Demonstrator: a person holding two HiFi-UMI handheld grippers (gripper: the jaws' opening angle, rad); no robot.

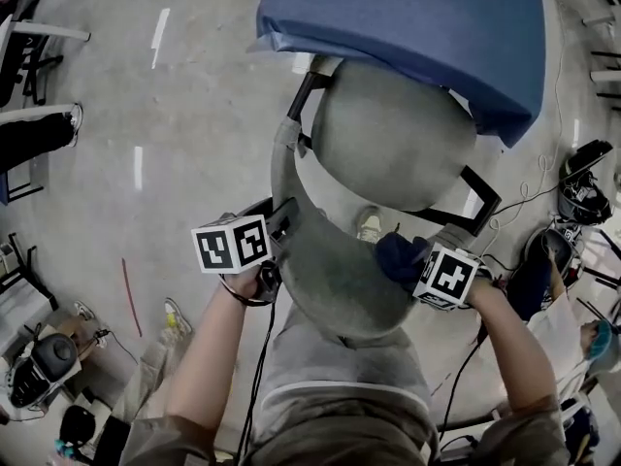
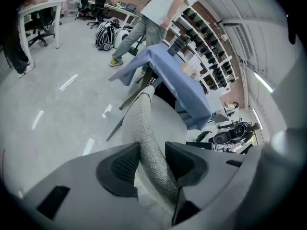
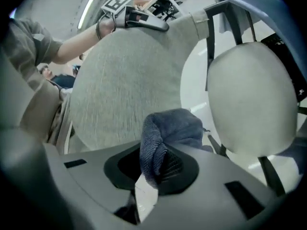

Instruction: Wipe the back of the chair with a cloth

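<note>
A grey fabric chair stands below me with its round seat and its curved backrest. My left gripper is shut on the backrest's left edge, with the padded rim pinched between both pads. My right gripper is at the backrest's right side, shut on a bunched dark blue cloth. In the right gripper view the cloth bulges out of the jaws just in front of the backrest's grey face. From here I cannot tell whether cloth and fabric touch.
A table under a blue cover stands right behind the seat. Bags and cables lie on the floor at the right, and black chair legs show at the left. A person in a white shirt stands by shelves.
</note>
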